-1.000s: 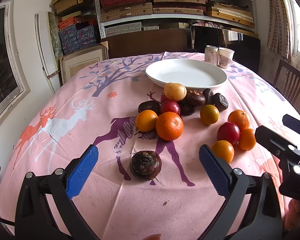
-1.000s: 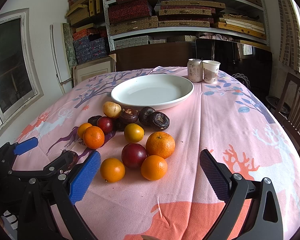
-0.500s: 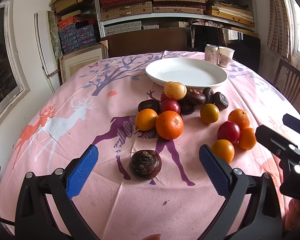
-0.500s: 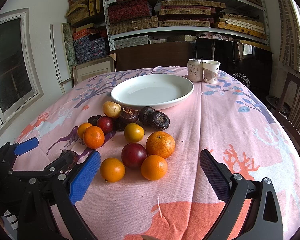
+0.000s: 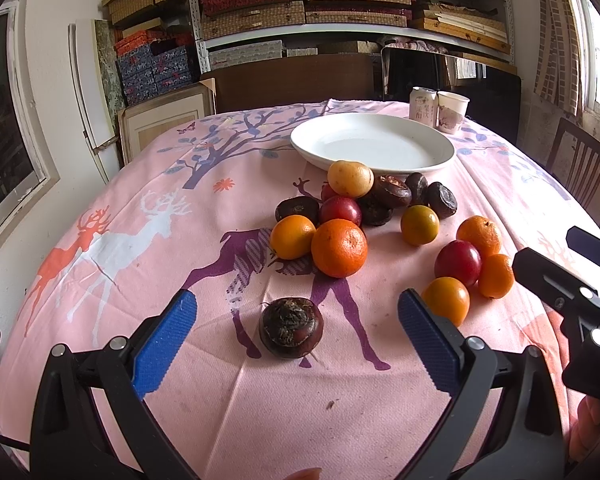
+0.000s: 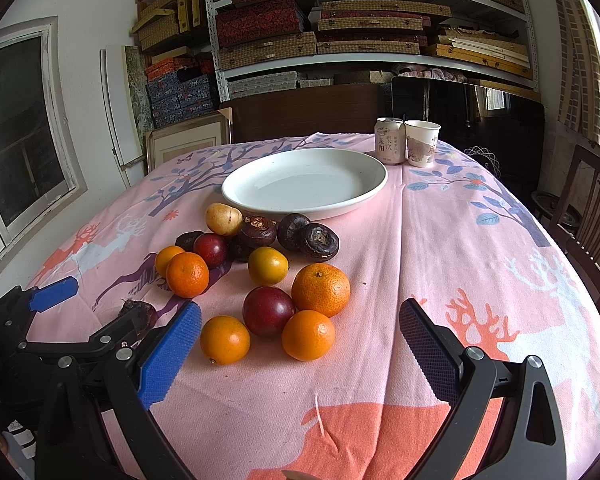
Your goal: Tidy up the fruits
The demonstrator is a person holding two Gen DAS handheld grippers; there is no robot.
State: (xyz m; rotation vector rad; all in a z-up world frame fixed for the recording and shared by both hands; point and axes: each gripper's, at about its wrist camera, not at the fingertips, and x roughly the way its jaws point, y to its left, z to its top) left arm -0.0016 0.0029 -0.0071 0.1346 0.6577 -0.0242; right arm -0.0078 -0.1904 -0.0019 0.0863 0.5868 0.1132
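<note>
Zero fruit on the white plate [image 6: 305,184] at upper centre, whole pile of fruits [image 6: 260,272] loose on the tablecloth [image 6: 460,264] mid-frame; left gripper [image 5: 296,332] and right gripper [image 6: 300,344] both spread wide, holding nothing, so task looks unstarted.

Left wrist view: low over the counter's [image 5: 148,216] near edge, facing the far edge and shelves, close to the fruit. Right wrist view: same edge, same heading, set further right. Shared: plate [image 5: 440,160] [image 6: 376,188], fruit pile [image 5: 339,247] [image 6: 320,289], can, cup, shelves; each hand-held gripper appears in the other's view.
</note>
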